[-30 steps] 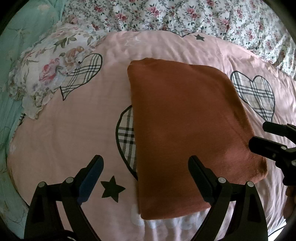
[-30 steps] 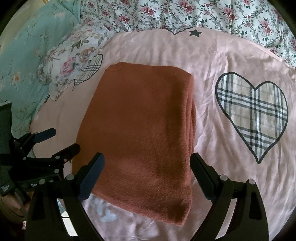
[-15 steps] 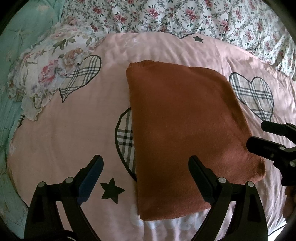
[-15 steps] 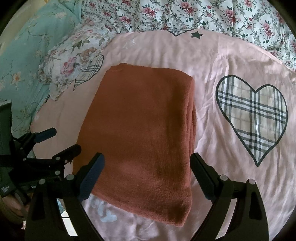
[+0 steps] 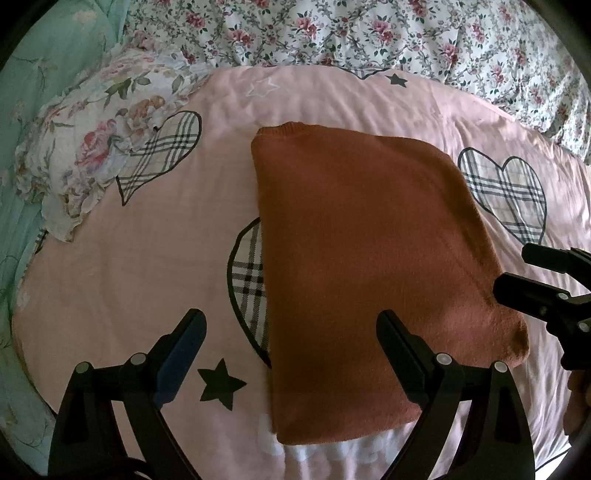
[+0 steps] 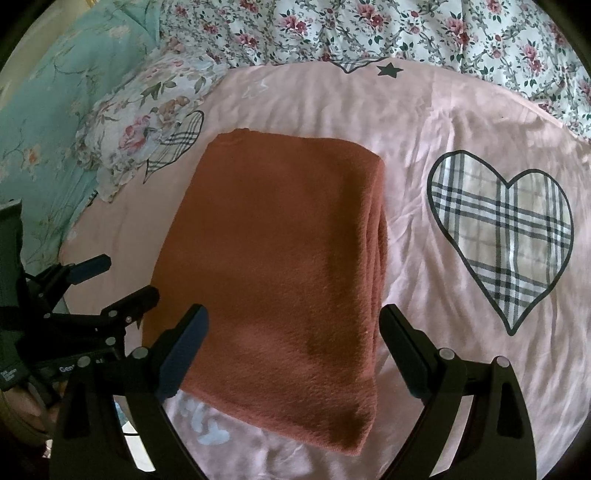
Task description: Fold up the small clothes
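Observation:
A rust-orange knit garment [image 5: 365, 266] lies folded into a thick rectangle on the pink bed sheet [image 5: 155, 266]; it also shows in the right wrist view [image 6: 280, 266]. My left gripper [image 5: 290, 328] is open and empty, held above the garment's near left edge. My right gripper [image 6: 293, 325] is open and empty, held above the garment's near end. Each gripper shows at the side of the other's view: the right gripper [image 5: 517, 271] by the garment's right corner, the left gripper [image 6: 129, 278] by its left edge.
The pink sheet [image 6: 443, 122] carries plaid hearts [image 6: 502, 229] and black stars [image 5: 221, 384]. A floral pillow [image 5: 99, 158] lies at the far left. A floral quilt [image 5: 369, 33] runs along the back, and teal bedding [image 6: 55, 122] is at the left.
Both grippers stay open and have drawn back slightly; the garment sits a little lower in both views. The garment itself has not moved.

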Demonstrator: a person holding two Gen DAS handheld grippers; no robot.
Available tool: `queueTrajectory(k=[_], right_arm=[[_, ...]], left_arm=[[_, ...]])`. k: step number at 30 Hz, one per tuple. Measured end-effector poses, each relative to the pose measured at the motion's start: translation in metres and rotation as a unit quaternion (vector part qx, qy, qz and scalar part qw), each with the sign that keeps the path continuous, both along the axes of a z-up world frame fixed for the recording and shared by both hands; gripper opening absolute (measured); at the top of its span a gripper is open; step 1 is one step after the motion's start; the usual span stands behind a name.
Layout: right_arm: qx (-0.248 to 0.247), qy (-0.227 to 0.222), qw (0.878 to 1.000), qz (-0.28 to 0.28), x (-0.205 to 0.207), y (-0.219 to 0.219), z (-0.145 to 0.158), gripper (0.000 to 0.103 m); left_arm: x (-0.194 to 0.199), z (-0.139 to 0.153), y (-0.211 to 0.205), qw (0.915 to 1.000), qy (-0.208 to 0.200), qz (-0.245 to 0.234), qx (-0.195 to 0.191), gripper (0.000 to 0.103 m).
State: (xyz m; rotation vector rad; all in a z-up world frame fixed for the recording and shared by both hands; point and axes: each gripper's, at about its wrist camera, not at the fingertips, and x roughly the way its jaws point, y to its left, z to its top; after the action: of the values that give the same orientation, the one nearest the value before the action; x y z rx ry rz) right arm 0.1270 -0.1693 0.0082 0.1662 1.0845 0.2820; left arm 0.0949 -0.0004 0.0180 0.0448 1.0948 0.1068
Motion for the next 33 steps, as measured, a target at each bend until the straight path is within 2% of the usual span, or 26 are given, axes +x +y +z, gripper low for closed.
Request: queueTrajectory(k=[33], right_arm=[[0.000,-0.002,1.000,0.006,0.0093,-0.0057,0.0020,0.093]], left_arm=[[0.0052,-0.0013,-0.0004,1.0000,-0.001,-0.002,-0.001,0.094]])
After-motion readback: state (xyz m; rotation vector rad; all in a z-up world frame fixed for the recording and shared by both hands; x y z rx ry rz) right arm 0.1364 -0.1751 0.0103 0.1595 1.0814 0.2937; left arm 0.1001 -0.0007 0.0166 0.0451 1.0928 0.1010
